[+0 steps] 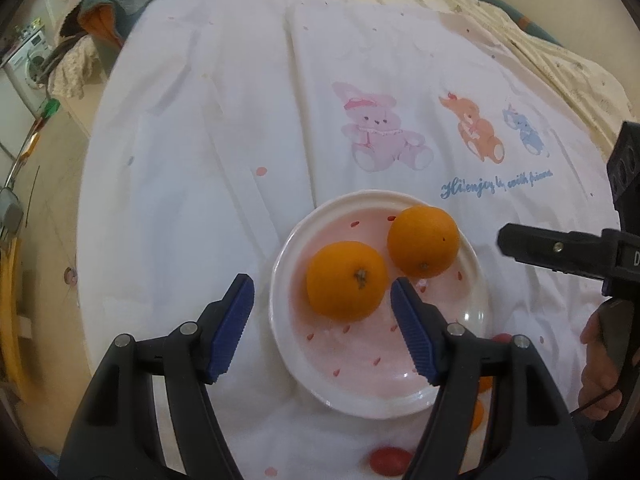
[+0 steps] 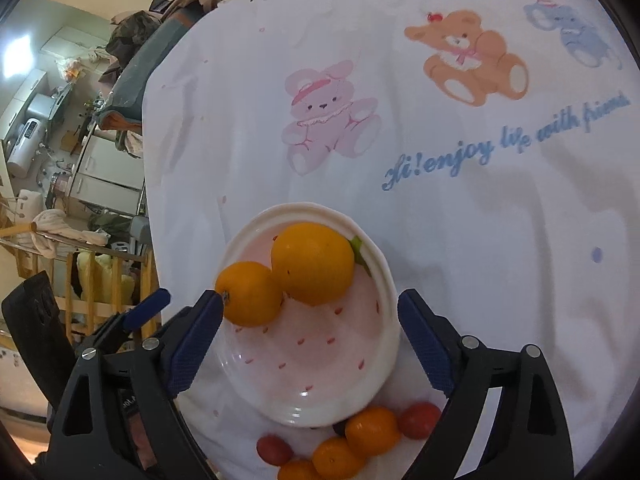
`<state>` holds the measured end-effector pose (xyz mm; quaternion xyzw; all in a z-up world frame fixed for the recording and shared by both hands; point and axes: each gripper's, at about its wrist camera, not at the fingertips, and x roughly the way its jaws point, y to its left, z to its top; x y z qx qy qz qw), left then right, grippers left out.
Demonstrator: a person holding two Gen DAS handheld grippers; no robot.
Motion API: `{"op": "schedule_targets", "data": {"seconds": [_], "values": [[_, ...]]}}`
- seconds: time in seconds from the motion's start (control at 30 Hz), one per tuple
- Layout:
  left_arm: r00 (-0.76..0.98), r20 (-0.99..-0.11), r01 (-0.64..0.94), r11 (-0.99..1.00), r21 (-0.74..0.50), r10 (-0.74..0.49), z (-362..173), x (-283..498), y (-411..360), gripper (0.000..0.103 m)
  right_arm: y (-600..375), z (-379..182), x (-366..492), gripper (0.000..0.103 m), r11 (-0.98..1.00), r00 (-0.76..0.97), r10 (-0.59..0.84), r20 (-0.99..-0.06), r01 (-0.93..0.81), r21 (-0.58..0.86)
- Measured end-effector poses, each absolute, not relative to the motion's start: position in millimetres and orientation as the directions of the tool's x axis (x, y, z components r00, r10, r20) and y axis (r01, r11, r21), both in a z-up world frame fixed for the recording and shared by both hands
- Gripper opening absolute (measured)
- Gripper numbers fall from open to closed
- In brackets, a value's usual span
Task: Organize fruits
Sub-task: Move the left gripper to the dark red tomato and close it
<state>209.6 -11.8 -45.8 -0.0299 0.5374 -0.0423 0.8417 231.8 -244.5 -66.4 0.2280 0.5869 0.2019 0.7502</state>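
Left gripper (image 1: pixel 322 330): jaws were apart, empty, hovering over the near edge of the plate, straddling the near orange.
Right gripper (image 2: pixel 310 342): jaws were apart, empty, spanning the plate; left pad sat just beside the smaller orange, contact unclear.
Plate (image 1: pixel 280 300): white rim, pink speckled well, sat on the tablecloth (image 1: pixel 224 128).
Oranges: two were on the plate, touching in the right wrist view; near orange (image 1: pixel 346 280), far orange (image 1: pixel 423 241).
Loose fruit: small oranges (image 2: pixel 372 431) and red cherry tomatoes (image 2: pixel 420 420) lay on the cloth just beside the plate's near rim.
Cloth print: pink bear (image 2: pixel 326 114), orange bear (image 2: pixel 468 54), blue script.
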Motion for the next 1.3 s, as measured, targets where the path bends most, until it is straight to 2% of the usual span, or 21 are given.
{"op": "schedule_targets", "data": {"seconds": [0.1,0.2,0.3,0.57,0.77,0.87,1.0,1.1,1.2,1.3], "values": [[0.412,-0.906,0.015,0.995,-0.102,-0.099,-36,199,-5,0.068,-254,-56,220,0.091,0.819,0.26,0.559,-0.787,-0.026,0.573],[0.417,-0.895,-0.004,0.985,-0.174,-0.156,-26,178,5,0.068,-262,-49,204,0.091,0.824,0.277,0.549,-0.789,-0.022,0.566],[0.399,-0.903,-0.009,0.985,-0.175,-0.157,-26,157,6,0.068,-268,-46,185,0.091,0.82,0.278,0.553,-0.785,-0.014,0.573],[0.351,-0.921,-0.018,0.983,-0.184,-0.166,-39,122,5,0.068,-278,-44,139,0.091,0.821,0.284,0.543,-0.79,0.017,0.571],[0.266,-0.944,-0.076,0.972,-0.22,-0.193,-69,107,-4,0.067,-289,-52,114,0.091,0.815,0.279,0.533,-0.799,0.086,0.573],[0.237,-0.946,-0.094,0.964,-0.248,-0.22,-80,105,-12,0.065,-294,-56,107,0.091,0.811,0.277,0.528,-0.803,0.117,0.573],[0.196,-0.948,-0.12,0.954,-0.276,-0.25,-90,107,-23,0.057,-298,-58,105,0.091,0.818,0.282,0.511,-0.812,0.13,0.56],[0.191,-0.951,-0.17,0.946,-0.278,-0.245,-96,108,-24,0.056,-301,-59,104,0.091,0.818,0.289,0.505,-0.813,0.14,0.558],[0.143,-0.955,-0.207,0.936,-0.285,-0.26,-108,107,-27,0.047,-303,-59,105,0.091,0.815,0.294,0.503,-0.813,0.151,0.559],[0.093,-0.953,-0.242,0.921,-0.304,-0.29,-119,105,-33,0.045,-303,-60,106,0.091,0.816,0.295,0.499,-0.814,0.155,0.557]]}}
